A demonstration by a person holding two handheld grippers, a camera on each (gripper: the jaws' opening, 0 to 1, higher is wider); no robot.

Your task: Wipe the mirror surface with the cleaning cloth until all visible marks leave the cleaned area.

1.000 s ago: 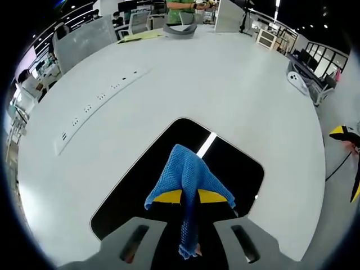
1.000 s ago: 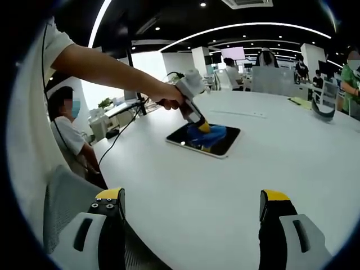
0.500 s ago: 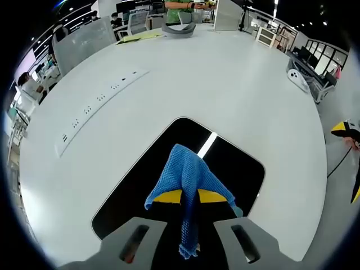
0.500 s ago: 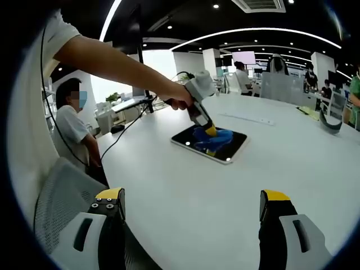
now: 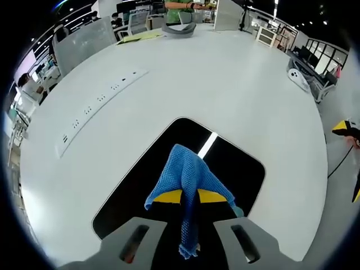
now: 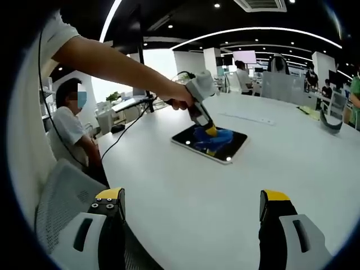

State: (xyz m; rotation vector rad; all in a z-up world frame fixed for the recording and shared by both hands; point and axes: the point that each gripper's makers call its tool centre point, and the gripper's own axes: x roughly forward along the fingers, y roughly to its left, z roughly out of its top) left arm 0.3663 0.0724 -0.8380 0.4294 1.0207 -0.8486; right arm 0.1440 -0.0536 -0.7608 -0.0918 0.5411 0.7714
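Observation:
A dark rectangular mirror lies flat on the white round table. My left gripper is shut on a blue knitted cloth, which drapes over its yellow-tipped jaws above the mirror's near part. In the right gripper view the mirror sits mid-table with the blue cloth on it, and the left gripper, held by a person's hand, presses down on it. My right gripper stands open near the table's edge, well short of the mirror, its jaws far apart and empty.
A long white power strip lies on the table left of the mirror. A grey headrest-like object and papers sit at the far edge. A grey chair stands by the table, and a seated person is at the left.
Almost nothing differs over the last half second. A second ago the right gripper view sat slightly otherwise, so the mirror looked a little higher and farther left.

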